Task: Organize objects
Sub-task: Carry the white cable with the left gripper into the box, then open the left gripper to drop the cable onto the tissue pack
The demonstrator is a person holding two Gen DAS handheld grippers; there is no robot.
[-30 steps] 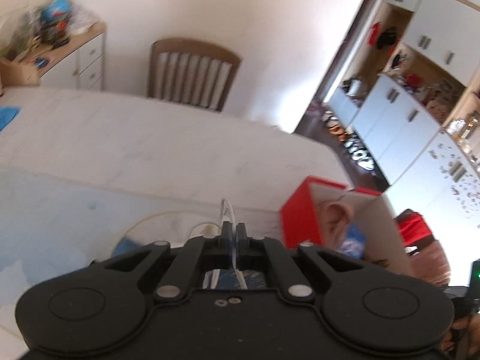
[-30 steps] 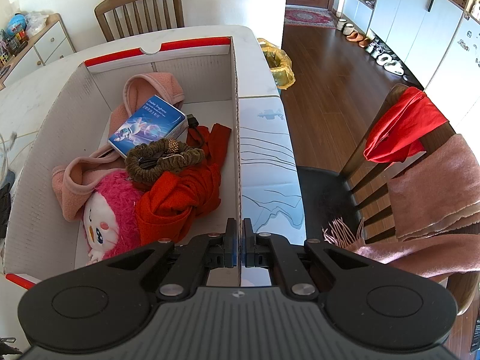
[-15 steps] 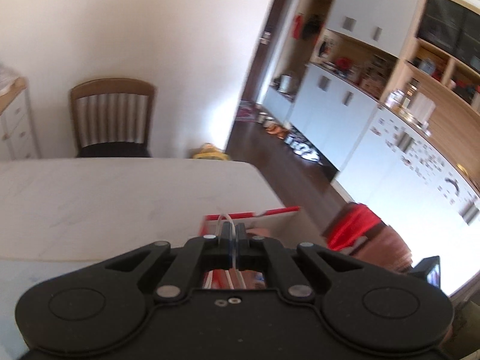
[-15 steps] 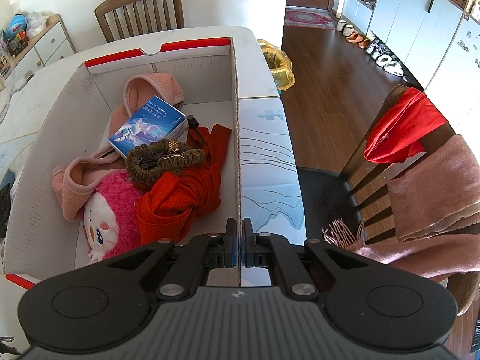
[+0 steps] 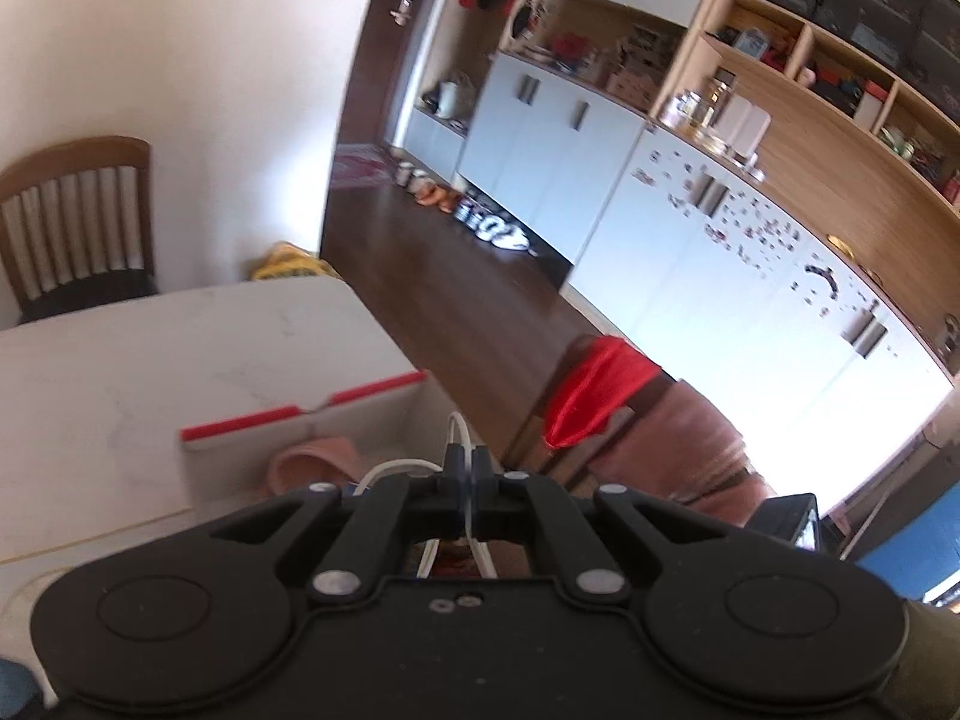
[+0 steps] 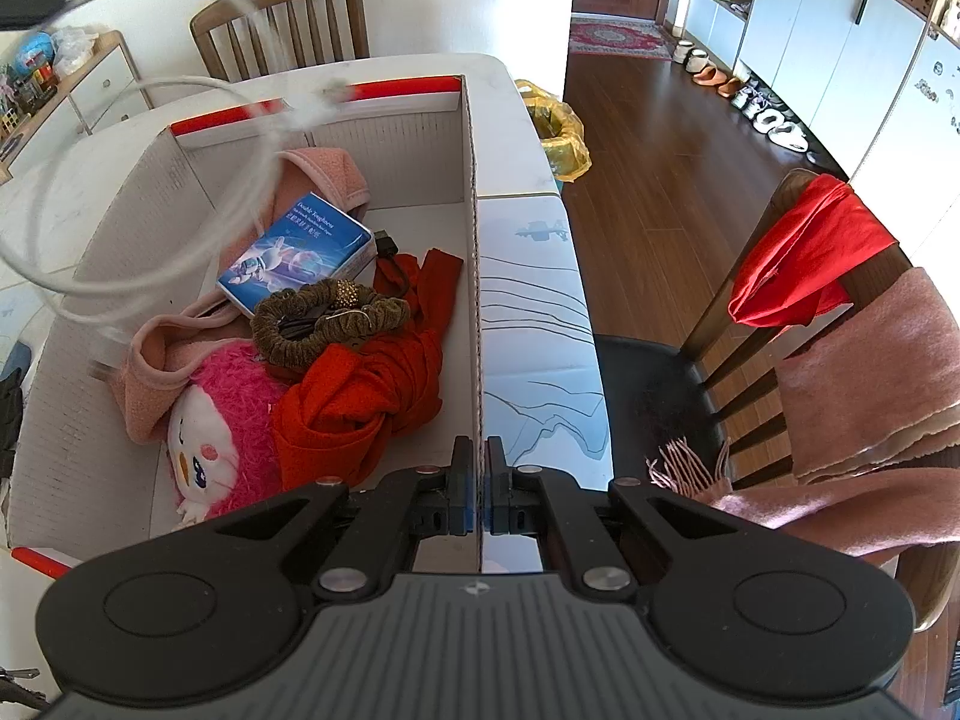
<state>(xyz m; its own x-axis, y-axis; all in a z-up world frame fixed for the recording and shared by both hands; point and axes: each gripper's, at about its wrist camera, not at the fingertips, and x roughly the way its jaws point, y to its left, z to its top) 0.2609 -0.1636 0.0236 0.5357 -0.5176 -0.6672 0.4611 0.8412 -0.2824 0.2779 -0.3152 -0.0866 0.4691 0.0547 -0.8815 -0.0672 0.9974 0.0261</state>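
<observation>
My left gripper (image 5: pixel 470 463) is shut on a white cable (image 5: pixel 457 427) and holds it above the open cardboard box (image 5: pixel 300 414). In the right wrist view the cable (image 6: pixel 150 192) hangs in blurred loops over the box's left half. My right gripper (image 6: pixel 477 462) is shut on the box's right wall (image 6: pixel 471 240). Inside the box lie a pink plush toy (image 6: pixel 222 426), a red cloth (image 6: pixel 366 390), a brown scrunchie (image 6: pixel 324 324), a blue booklet (image 6: pixel 294 252) and a pink garment (image 6: pixel 324 174).
The box stands on a white marble table (image 5: pixel 120 372). A chair (image 6: pixel 810 324) draped with red and pink cloth stands to the right. Another wooden chair (image 6: pixel 282 18) is at the far side. A yellow bag (image 6: pixel 558 132) sits on the wooden floor.
My left gripper has swung right and over the box with the cable, which now hangs into the right wrist view. My right gripper has kept still on the box wall.
</observation>
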